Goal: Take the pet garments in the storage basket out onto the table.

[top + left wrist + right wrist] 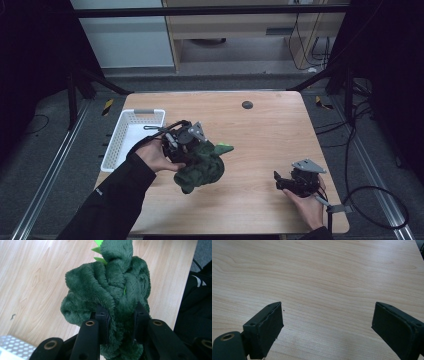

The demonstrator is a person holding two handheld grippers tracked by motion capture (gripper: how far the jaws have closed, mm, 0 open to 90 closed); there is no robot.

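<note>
- High view: the left gripper (192, 150) sits near the middle of the wooden table (270, 125), a bit to the left. Its jaws pinch a soft dark green plush toy (202, 167). The toy hangs in a bunch under and beside the gripper, just above the table. A bright green bit sticks out on the toy's far side. The person's left hand (152, 156) holds the gripper from the left, in a black sleeve.
- High view: a white basket (131, 131) with little holes lies at the table's left edge, just beside the left hand. A small dark round spot (247, 104) sits on the far part of the table.
- High view: the right gripper (284, 183) is low at the near right part of the table, well apart from the toy. The right hand (309, 202) holds it from below.
- Left gripper view: the two black jaws are pressed into the plush toy (110, 287) from both sides, and the fur bulges out between and above them. Bright green spikes show at the top of the toy. The basket's corner (15, 346) shows at the bottom left.
- Right gripper view: the right gripper (327, 320) has its jaws spread wide. Bare table (324, 272) lies between them, and they touch nothing.
</note>
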